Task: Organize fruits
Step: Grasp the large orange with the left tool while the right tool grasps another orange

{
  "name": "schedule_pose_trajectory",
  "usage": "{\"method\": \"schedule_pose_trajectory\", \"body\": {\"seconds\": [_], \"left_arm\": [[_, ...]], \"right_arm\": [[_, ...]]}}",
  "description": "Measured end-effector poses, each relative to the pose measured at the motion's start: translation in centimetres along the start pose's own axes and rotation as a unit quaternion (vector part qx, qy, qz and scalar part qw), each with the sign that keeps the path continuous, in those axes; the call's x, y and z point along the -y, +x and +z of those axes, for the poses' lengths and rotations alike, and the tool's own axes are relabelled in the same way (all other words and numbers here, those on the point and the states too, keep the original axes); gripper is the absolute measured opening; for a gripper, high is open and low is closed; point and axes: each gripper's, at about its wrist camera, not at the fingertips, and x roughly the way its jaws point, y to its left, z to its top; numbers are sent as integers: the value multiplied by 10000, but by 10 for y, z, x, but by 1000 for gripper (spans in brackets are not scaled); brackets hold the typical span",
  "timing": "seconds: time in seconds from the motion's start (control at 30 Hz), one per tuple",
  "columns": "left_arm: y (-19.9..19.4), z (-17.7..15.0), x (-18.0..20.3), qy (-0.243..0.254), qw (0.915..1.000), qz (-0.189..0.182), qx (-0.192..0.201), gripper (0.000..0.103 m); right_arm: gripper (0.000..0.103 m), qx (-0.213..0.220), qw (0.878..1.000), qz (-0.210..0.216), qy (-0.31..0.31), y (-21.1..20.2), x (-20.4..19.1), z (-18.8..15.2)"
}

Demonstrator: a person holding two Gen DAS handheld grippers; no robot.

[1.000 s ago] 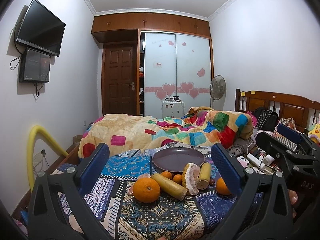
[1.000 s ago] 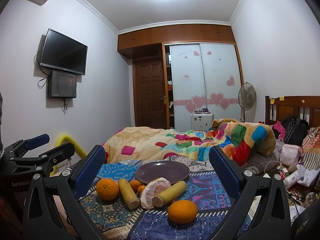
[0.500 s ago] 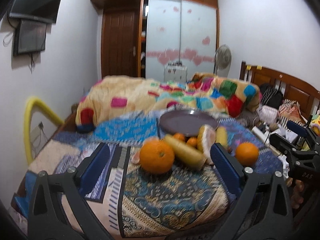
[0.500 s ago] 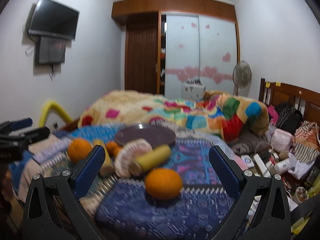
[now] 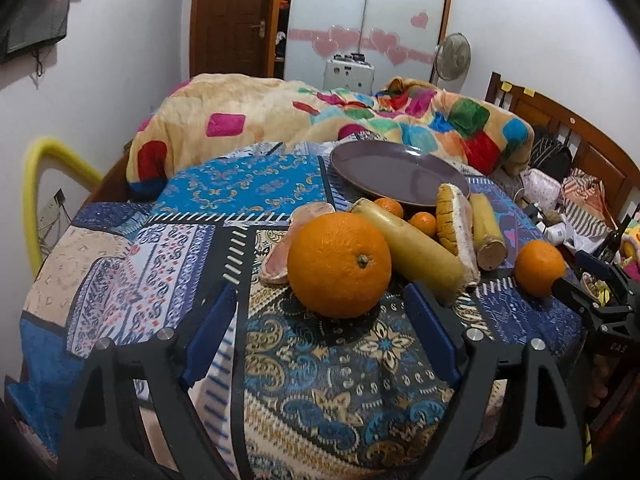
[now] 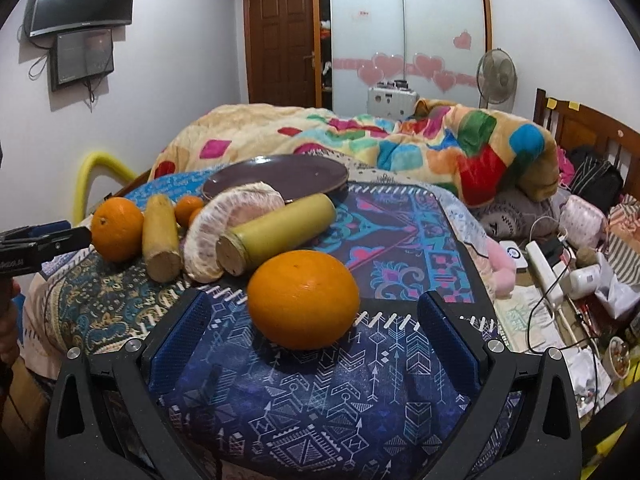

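A big orange [image 5: 339, 265] lies on the patterned cloth, its lower half between the tips of my left gripper [image 5: 321, 296]. The jaws are closing and the blue pads stand clear of the peel. A second orange [image 6: 303, 299] sits between the wide-open fingers of my right gripper [image 6: 314, 304], untouched. Behind the oranges lie two yellow cane pieces [image 5: 412, 248] [image 6: 280, 230], a peeled pomelo [image 6: 236, 216], a pink pomelo segment [image 5: 280, 256] and small tangerines [image 5: 424, 222]. A bare purple plate [image 5: 400, 176] [image 6: 280, 178] stands farther back.
A bright patchwork quilt [image 5: 360, 120] is heaped behind the plate. A yellow foam tube [image 5: 36, 184] arches at the left wall. To the right are a power strip [image 6: 546, 272], cables, bags and a wooden headboard [image 5: 560, 132].
Both grippers have come down and forward, so each orange now sits between a pair of fingertips. The left jaws have narrowed. The fruit has not moved.
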Motion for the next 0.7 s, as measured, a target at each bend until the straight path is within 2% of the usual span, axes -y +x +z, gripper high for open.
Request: {"method": "schedule_pose_trajectory", "body": {"seconds": [0.17,0.33,0.5,0.63,0.7], "left_arm": [[18,5,5,137,9997,-34,-204,76],[26,8,11,316,9993,-27,-200,73],[34,11,13,343,9990,-87,-269,70],[37,14,16,397,9988,-60,-266,69],[38,14,16,400,9988,-57,-264,69]], "right_arm": [[94,-170,9998,49,60,11,0,1],[91,-316,9991,242,155,21,2,2],[81,-480,9980,386,120,29,-1,3],[67,-579,9972,467,120,34,-1,2],[65,-589,9971,462,125,34,0,1]]}}
